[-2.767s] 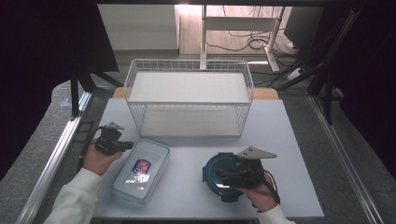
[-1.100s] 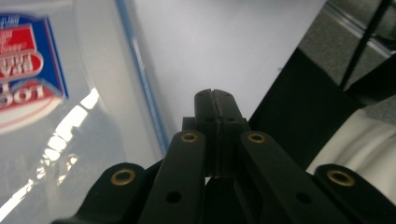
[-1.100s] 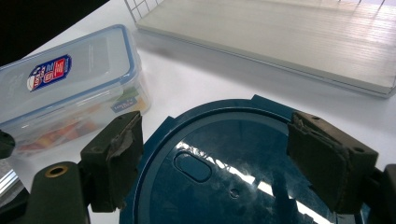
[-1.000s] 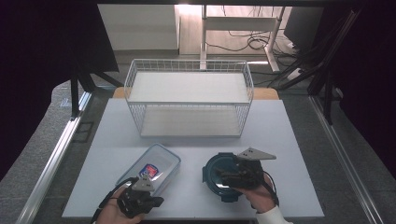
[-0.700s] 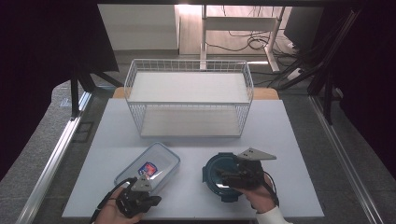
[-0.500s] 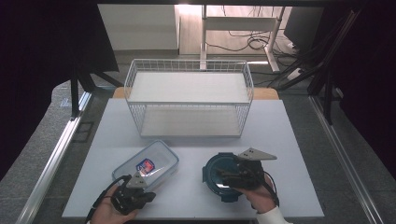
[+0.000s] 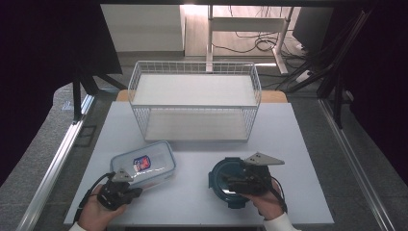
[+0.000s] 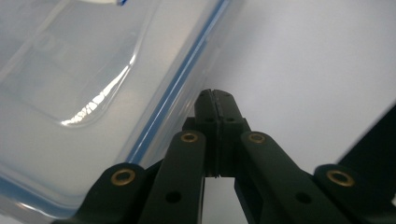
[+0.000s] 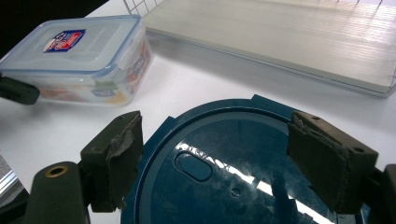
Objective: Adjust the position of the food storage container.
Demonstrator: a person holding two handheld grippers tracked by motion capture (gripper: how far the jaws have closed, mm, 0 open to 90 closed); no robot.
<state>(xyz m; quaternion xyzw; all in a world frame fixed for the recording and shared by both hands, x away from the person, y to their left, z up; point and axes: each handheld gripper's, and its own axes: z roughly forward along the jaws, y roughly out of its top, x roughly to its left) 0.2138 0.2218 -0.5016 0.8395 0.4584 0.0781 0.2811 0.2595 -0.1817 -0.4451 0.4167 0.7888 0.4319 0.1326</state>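
A clear rectangular box (image 7: 143, 166) with a blue-rimmed lid and a red and blue label lies on the white table's front left. My left gripper (image 7: 120, 188) is at its near corner, shut, the closed tips (image 8: 216, 100) right against the box's side (image 8: 70, 93) below the lid rim. A round dark-blue container (image 7: 219, 173) sits at the front right. My right gripper (image 7: 230, 182) hangs open over its lid (image 9: 233, 168), one pad (image 9: 119, 149) on each side. The right gripper view also has the clear box (image 9: 79, 60) farther off.
A white wire basket (image 7: 195, 101) with a pale bottom stands across the back of the table (image 7: 192, 207). The table's front edge runs just under both hands. A metal rail (image 7: 57, 159) lines the left side.
My left gripper has moved from the box's left side round to its near corner, then leftward. The clear box has turned and slid a little to the left. The right gripper has stayed put.
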